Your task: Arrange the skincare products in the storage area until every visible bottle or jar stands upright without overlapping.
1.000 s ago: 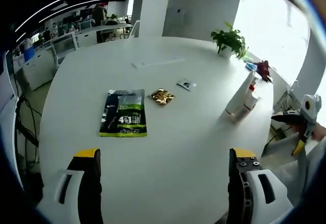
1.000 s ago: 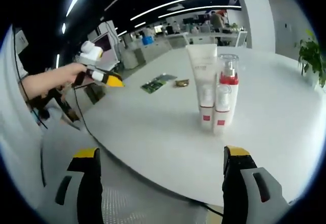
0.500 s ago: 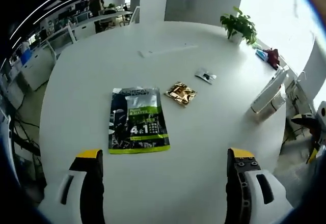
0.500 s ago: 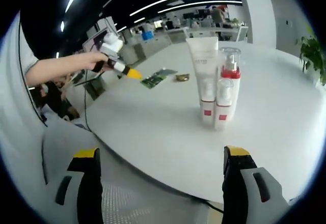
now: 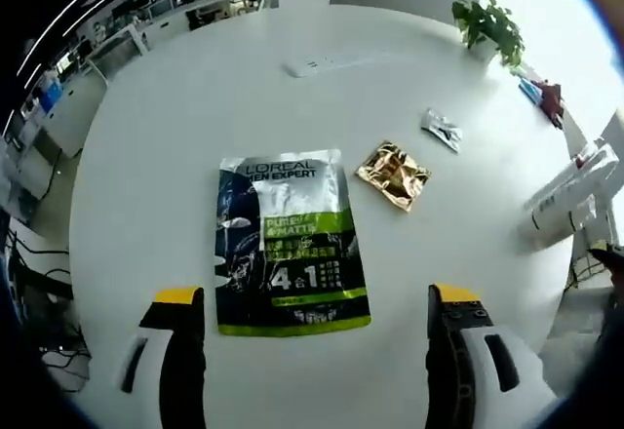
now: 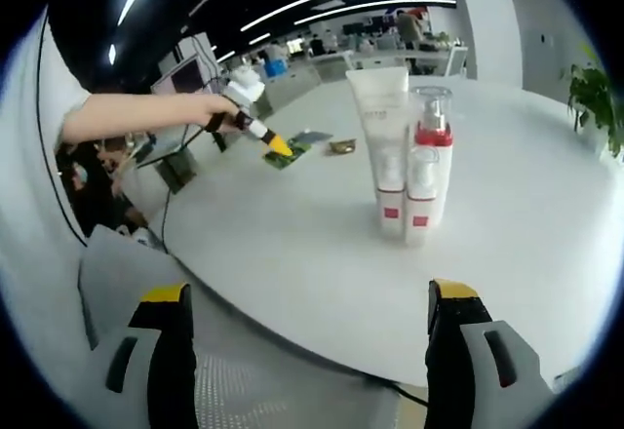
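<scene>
Two upright skincare containers, white tube [image 6: 381, 151] and red-collared pump bottle [image 6: 427, 171], touching side by side on white round surface [image 6: 292, 244]. Both grippers, left [image 5: 307, 327] and right [image 6: 307, 336], with jaws apart, empty. Flat black-green sachet [image 5: 290, 244] between left jaws, gold packet [image 5: 393, 175] beside it.

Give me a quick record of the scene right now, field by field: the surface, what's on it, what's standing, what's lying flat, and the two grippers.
surface: round white table
lying flat: green-and-black sachet, gold foil packet, small silver sachet
standing upright: white tube and pump bottle with red collar, side by side near the table edge
background: potted plant
left gripper: jaws open, above the green-and-black sachet, holding nothing
right gripper: jaws open, empty, facing the tube and bottle
</scene>
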